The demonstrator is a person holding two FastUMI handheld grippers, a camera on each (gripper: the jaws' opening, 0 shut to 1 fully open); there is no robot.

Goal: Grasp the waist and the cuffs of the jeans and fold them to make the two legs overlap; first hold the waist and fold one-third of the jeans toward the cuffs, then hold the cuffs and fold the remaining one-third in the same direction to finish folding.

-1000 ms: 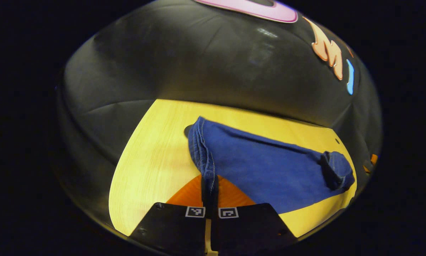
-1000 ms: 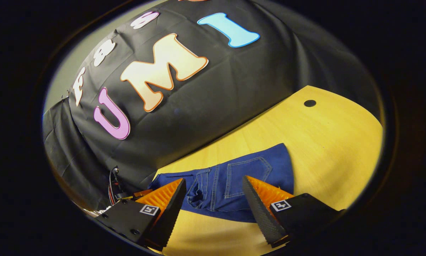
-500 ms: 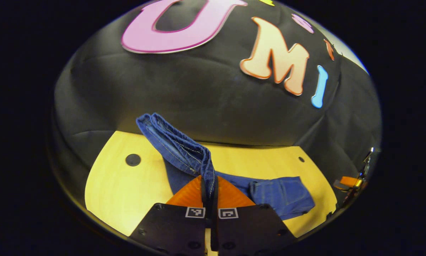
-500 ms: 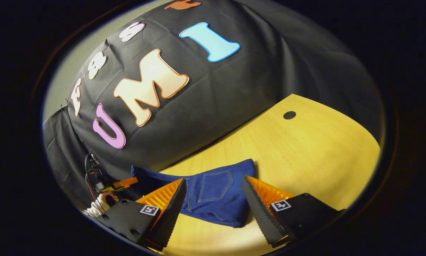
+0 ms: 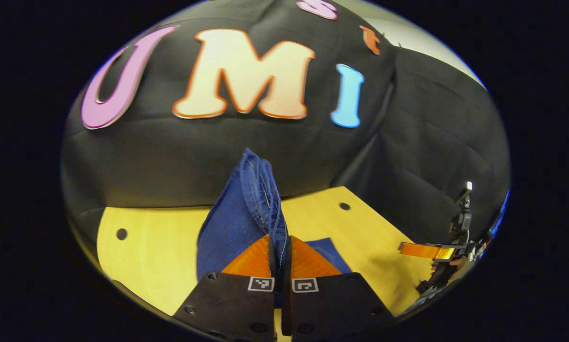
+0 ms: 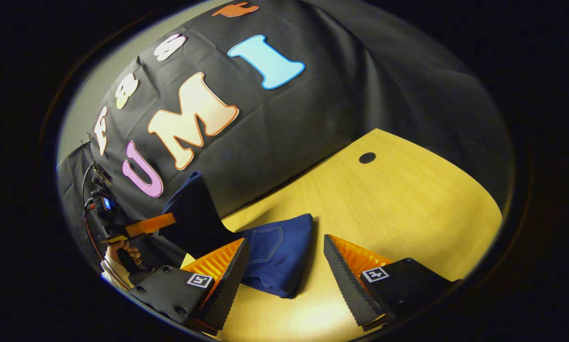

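The left tool (image 5: 279, 247) pinches the jeans' cuffs (image 5: 260, 190), lifted toward 12 o'clock above the counter (image 5: 146, 237); the right tool (image 6: 284, 256) hangs spread over the folded waist (image 6: 277, 259).

You are working in a staged recording booth, not a lived-in room. A black cloth wall (image 6: 341, 109) hangs creased behind and beside the work surface, with a strip of pale plain wall (image 5: 422, 42) showing past its upper edge. The light wood table (image 6: 408, 199) in front of you has round dark cable holes (image 6: 367, 157) like an office desk. Loose cables (image 6: 89, 190) trail along the cloth at one side.
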